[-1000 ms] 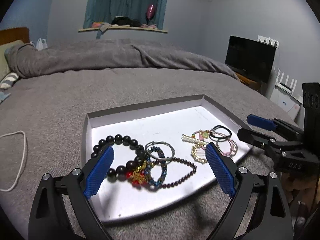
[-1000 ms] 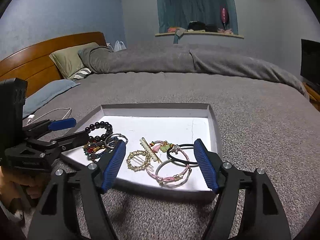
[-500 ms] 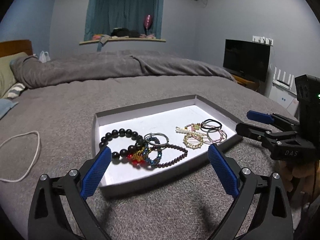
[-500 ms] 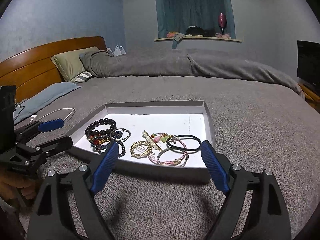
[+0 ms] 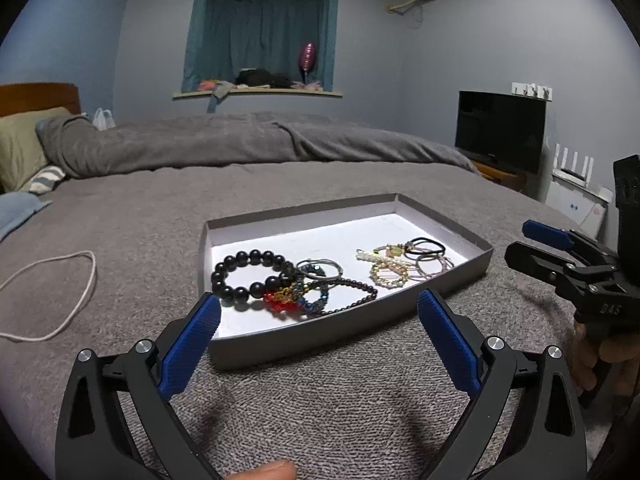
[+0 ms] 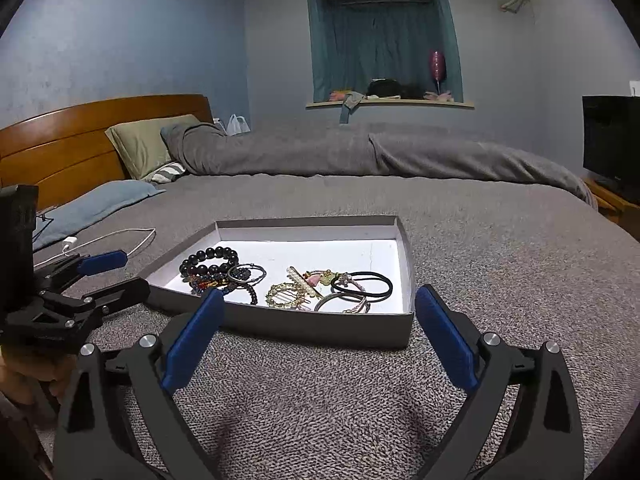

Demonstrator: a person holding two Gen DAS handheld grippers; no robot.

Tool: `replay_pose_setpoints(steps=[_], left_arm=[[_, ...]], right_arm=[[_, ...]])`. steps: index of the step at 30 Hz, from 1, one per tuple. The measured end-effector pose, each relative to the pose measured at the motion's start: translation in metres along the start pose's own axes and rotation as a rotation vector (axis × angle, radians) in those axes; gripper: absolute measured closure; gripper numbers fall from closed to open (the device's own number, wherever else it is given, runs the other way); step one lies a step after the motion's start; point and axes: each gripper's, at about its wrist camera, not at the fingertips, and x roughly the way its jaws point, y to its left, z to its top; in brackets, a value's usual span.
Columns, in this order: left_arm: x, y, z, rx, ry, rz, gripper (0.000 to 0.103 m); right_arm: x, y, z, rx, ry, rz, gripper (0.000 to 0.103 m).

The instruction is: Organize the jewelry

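All the jewelry (image 5: 320, 280) lies inside the grey tray (image 5: 280, 344) near the bed's foot edge, some bracelets tangled, while the left gripper (image 5: 318, 320) and right gripper (image 6: 316, 318) hover spread and empty.

A shallow tray (image 5: 352, 334) sits on the bed cover (image 5: 140, 216) at mid-frame in both views. Inside it, a big-bead bracelet (image 5: 250, 276) lies at the left with smaller bracelets (image 5: 316, 292) overlapping its right side; hair ties (image 5: 430, 248) and a beaded ring (image 5: 390, 274) cluster at the right. A cable (image 5: 60, 292) loops on the cover at the left of the frame. A rolled duvet (image 6: 360, 152) lies behind the tray, pillows (image 6: 144, 148) and headboard (image 6: 80, 136) at upper left, a screen (image 5: 500, 132) at right.
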Motion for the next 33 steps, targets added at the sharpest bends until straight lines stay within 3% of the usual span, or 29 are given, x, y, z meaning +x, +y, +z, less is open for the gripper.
replay_pose_setpoints(steps=[33], left_arm=[[0.003, -0.0015, -0.0007, 0.01, 0.018, 0.003, 0.005]], right_arm=[[0.0028, 0.0011, -0.0021, -0.01, 0.01, -0.007, 0.006]])
